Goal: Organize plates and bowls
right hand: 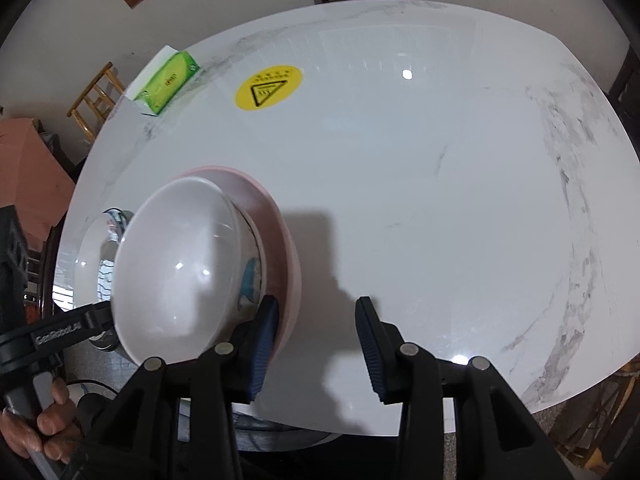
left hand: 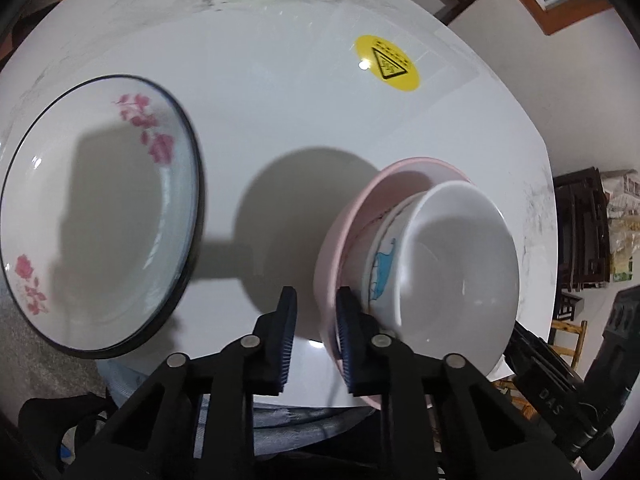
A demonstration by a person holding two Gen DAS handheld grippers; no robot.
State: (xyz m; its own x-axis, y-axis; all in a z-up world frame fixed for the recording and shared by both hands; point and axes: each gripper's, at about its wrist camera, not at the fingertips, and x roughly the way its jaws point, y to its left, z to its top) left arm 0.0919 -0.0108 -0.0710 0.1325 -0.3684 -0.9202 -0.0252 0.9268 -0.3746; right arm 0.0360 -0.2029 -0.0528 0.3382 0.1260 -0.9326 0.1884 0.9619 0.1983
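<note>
While the left gripper (left hand: 316, 312) pinches the pink plate's (left hand: 340, 220) near rim, its jaws nearly together, a white bowl (left hand: 460, 264) sits on that plate. Right gripper (right hand: 316, 320) jaws stand spread, one seemingly touching the bowl. Left lies a flowered plate (left hand: 100, 216) on the worktop (left hand: 280, 100).

Pink plate (left hand: 340, 236): pale, tilted, rim between blue pads
White bowl (left hand: 460, 260): nested in plate — blue print on outside
Floral plate (left hand: 100, 216): dark-rimmed, pink flowers — flat, well left
</note>
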